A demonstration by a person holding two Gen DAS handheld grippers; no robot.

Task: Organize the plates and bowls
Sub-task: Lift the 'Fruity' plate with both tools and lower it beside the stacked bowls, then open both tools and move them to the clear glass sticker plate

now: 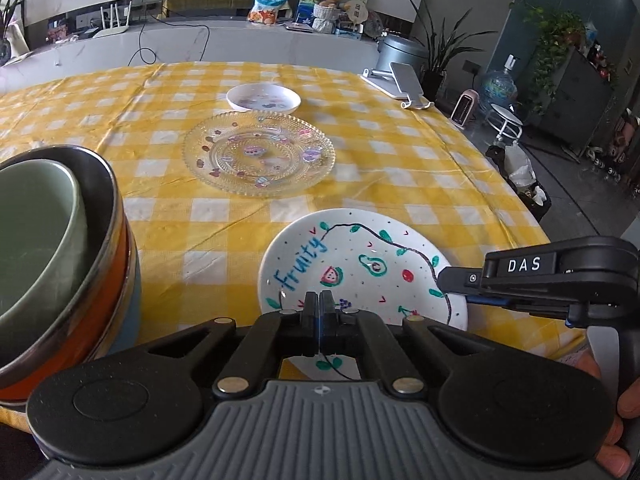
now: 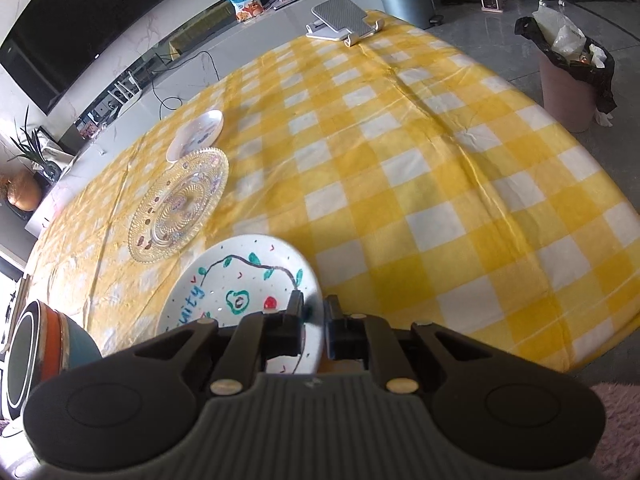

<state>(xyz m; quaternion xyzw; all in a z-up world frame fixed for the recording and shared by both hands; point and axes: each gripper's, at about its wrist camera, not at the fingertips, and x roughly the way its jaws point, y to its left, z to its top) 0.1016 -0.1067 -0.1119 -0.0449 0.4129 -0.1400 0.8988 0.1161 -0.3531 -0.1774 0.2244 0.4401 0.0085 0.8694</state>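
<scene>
While the left tongs [image 1: 319,304] are pressed together over the near rim of the painted plate [image 1: 352,264], the right tongs [image 2: 312,312] pinch its right rim. It lies on the yellow checked counter [image 2: 420,184], with a glass plate [image 1: 258,152] and small white dish [image 1: 263,98] beyond, stacked bowls [image 1: 60,248] at left.

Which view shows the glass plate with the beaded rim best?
The left wrist view: the glass plate sits near centre, whole and sharp, with its beaded rim and painted motifs readable. In the right wrist view it lies off to the left, skewed by the lens and blurrier, though still unobstructed.
</scene>
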